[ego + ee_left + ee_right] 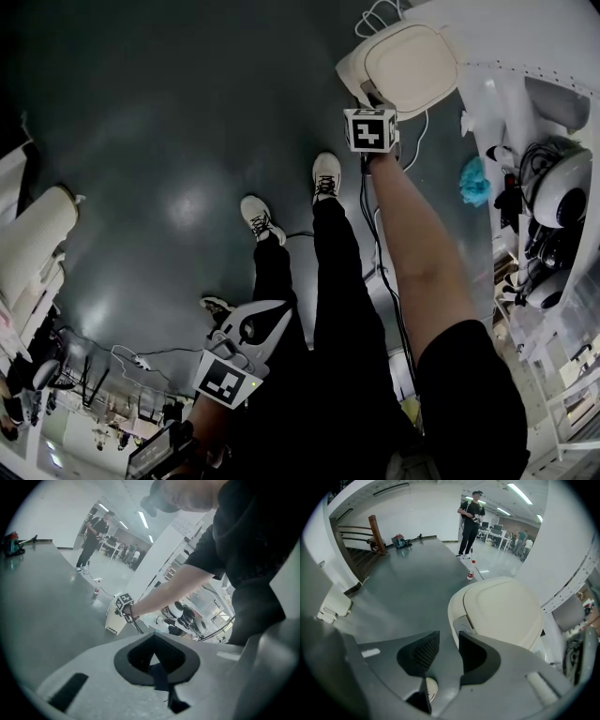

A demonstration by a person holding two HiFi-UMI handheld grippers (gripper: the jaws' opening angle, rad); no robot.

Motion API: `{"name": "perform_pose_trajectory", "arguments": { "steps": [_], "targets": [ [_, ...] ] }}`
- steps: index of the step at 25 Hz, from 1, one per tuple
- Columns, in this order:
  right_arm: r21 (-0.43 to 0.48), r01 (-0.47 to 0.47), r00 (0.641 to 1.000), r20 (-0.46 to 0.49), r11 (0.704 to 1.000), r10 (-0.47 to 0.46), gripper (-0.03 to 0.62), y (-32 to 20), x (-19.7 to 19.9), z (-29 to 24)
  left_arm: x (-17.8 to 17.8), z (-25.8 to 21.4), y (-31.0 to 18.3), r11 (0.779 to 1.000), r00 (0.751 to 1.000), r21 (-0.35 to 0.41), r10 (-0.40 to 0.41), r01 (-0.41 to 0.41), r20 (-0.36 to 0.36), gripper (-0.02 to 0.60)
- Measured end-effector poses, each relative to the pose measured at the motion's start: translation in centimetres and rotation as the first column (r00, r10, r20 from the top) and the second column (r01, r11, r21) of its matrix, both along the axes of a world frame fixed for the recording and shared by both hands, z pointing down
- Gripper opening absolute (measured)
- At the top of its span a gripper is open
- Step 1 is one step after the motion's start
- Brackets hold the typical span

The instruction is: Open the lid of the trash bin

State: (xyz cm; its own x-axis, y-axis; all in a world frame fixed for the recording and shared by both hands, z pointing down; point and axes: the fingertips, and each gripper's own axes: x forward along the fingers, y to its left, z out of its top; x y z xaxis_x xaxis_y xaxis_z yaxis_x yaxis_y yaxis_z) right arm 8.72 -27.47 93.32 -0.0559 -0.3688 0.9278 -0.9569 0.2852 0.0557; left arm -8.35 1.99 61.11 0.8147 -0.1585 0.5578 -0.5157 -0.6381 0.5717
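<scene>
trash bin (410, 64) standing on the floor (159, 150) close beside a white column (565, 541), cream lid (502, 606) fully down. right gripper (449, 637) poised just above the near edge of the bin, pointing steeply down, jaws wide apart with nothing between them, one pad close to a small grey fitting (461, 623) at the lid edge but not seen touching. left gripper (152, 637) held low beside the leg, well apart from the bin, jaws drawn together on nothing. judged step: approach to the lid edge, opening not yet begun. possible faults from here: slipping off the smooth rounded lid, caused by closing on too shallow a bite of the edge; pinching lid and body together, caused by too deep an entry, leaving the lid locked down; working at the hinge side by mistake, fitting not identifiable as catch or hinge; tipping or sliding of the light-looking bin on the glossy floor, caused by an off-centre lift with no second gripper steadying the body; snagging on the white cable (375, 19) behind the bin. floor dark grey, glossy, mostly bare; small bottle (470, 573) standing beyond the bin. open hall with strip lights overhead, person (469, 515) standing in the distance, desks further back, wooden stair rail (372, 534) at far left, rack (553, 197) of white and black gear near the bin, blue cloth-like item (474, 181) beside it.
</scene>
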Motion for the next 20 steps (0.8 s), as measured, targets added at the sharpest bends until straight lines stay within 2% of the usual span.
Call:
{"name": "perform_pose_trajectory", "arguments": {
  "steps": [2, 8, 13, 20],
  "targets": [
    [0.008, 0.005, 1.0, -0.03, 1.0, -0.004, 0.144, 0.11, -0.09, 0.14, -0.14, 0.02, -0.19, 1.0, 1.0, 0.0, -0.005, 0.005, -0.002, 0.0],
    [0.037, -0.055, 0.996, -0.068, 0.998, 0.058, 0.129, -0.07, 0.12, 0.37, -0.36, 0.34, -0.46, 1.0, 1.0, -0.001, -0.017, 0.017, -0.008, 0.0],
    [0.053, -0.091, 0.993, -0.069, 0.994, 0.095, 0.129, -0.17, 0.08, 0.42, -0.32, 0.5, -0.38, 1.0, 1.0, -0.011, -0.017, 0.017, -0.009, 0.0],
    [0.083, -0.086, 0.993, -0.075, 0.993, 0.092, 0.118, -0.16, 0.07, 0.49, -0.36, 0.66, -0.35, 1.0, 1.0, -0.009, -0.023, 0.023, -0.009, 0.0]
  ]
}}
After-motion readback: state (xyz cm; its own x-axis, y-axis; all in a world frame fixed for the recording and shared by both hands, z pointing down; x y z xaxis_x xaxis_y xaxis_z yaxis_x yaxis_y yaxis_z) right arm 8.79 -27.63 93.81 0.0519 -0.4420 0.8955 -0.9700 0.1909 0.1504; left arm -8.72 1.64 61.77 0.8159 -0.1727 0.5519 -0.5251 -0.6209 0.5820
